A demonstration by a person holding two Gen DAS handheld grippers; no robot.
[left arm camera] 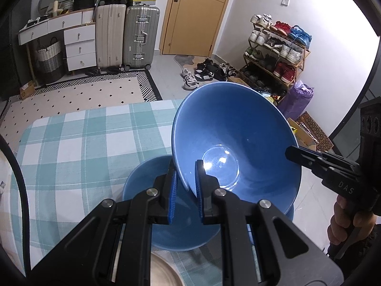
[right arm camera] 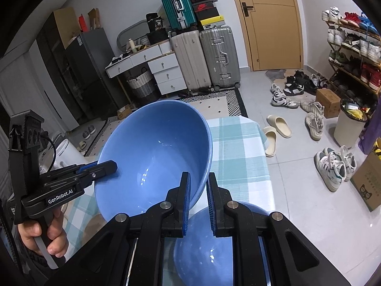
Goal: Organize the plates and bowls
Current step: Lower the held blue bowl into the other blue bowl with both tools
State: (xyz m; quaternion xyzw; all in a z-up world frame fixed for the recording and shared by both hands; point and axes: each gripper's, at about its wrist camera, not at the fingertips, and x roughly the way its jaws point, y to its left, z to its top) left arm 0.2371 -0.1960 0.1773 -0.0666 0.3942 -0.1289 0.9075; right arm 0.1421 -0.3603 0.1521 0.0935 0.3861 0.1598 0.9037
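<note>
A large blue bowl (left arm camera: 235, 138) is held tilted in the air over the table, gripped on opposite rims by both grippers. My left gripper (left arm camera: 186, 181) is shut on its near-left rim; it also shows in the right wrist view (right arm camera: 104, 166). My right gripper (right arm camera: 199, 197) is shut on the bowl's (right arm camera: 154, 157) right rim and appears at the right of the left wrist view (left arm camera: 293, 153). A second blue bowl (left arm camera: 145, 186) sits on the table right below the lifted one, also in the right wrist view (right arm camera: 247, 214). A beige plate (left arm camera: 164, 274) lies near the front edge.
The table has a teal checked cloth (left arm camera: 83, 143) with its right edge near the bowls (right arm camera: 257, 157). Beyond it are a patterned rug (left arm camera: 78, 95), suitcases (left arm camera: 140, 35), a shoe rack (left arm camera: 278, 47), loose shoes (right arm camera: 285, 100) and a white bin (right arm camera: 347, 126) on the floor.
</note>
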